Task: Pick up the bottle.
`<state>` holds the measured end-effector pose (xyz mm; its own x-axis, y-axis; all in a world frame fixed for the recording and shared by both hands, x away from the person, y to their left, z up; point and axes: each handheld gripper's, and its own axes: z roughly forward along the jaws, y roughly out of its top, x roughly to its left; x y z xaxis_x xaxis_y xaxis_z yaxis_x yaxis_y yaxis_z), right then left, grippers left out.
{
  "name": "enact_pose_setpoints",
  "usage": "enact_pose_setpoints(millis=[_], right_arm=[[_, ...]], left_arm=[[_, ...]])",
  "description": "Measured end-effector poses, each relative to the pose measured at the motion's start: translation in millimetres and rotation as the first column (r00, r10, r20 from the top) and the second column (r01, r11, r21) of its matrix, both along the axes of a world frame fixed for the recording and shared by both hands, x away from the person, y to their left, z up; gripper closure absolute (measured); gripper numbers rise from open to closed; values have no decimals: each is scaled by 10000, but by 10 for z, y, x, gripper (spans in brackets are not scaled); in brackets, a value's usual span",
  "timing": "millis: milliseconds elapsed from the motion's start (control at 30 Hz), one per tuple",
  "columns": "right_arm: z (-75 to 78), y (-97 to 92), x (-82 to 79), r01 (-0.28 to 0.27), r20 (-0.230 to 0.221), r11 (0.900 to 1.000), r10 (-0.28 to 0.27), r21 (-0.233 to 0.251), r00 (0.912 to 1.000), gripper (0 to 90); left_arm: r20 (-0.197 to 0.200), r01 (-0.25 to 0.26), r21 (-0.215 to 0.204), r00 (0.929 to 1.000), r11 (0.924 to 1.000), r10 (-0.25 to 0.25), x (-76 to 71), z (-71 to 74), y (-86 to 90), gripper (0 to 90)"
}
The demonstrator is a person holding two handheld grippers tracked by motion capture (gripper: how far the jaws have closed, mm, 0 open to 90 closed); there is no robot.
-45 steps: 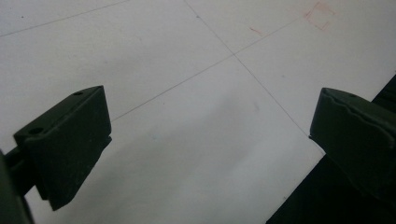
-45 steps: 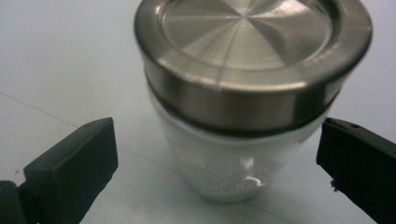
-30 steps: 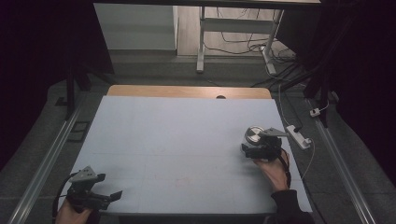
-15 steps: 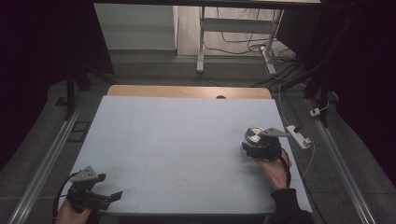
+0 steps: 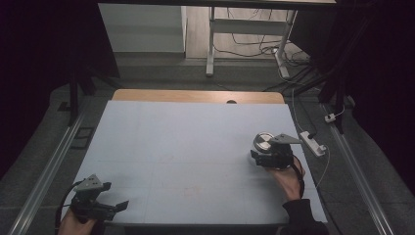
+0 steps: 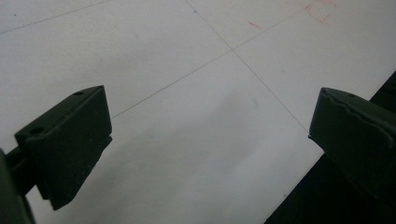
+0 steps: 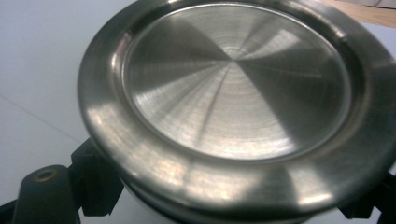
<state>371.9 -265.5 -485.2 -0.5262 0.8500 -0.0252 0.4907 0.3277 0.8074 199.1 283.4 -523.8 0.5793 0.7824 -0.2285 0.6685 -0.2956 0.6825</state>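
Observation:
A round steel container with a brushed lid (image 5: 264,141) (image 7: 233,79) stands on the white table sheet (image 5: 186,142) at the right. My right gripper (image 5: 258,157) (image 7: 210,207) reaches it from the near side. Its black fingers (image 7: 46,196) sit under the lid's rim on either side of the body, shut on the container. My left gripper (image 5: 116,207) (image 6: 210,140) rests at the table's near left corner. Its jaws stand wide apart with nothing between them, only bare sheet below.
A white power strip (image 5: 313,143) with a cable lies just off the table's right edge. A wooden strip (image 5: 195,95) runs along the far edge. Faint pencil lines and red marks (image 6: 322,9) cross the sheet. Dark floor rails flank the table.

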Motion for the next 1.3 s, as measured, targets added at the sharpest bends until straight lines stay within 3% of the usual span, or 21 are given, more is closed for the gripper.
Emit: enact_pose_setpoints(millis=[267,567,800,1300], right_arm=[[67,223,-126,-779,-12,9970,779,-16,9970,143],[113,489,-268,-1680,-80,9856,1681,201,9857,143],[118,696,-364,-2311,-161,9724,2317,307,9727,143],[88,1126,-570,-3525,-366,9350,3539,402,9346,143]], left_arm=[[-8,12,7,10000,10000,-12,1,0,0,0],[-5,10,13,10000,10000,-10,0,0,-2,0],[-12,13,9,10000,10000,-13,2,0,-1,0],[-51,19,42,10000,10000,-19,7,-2,-6,0]])
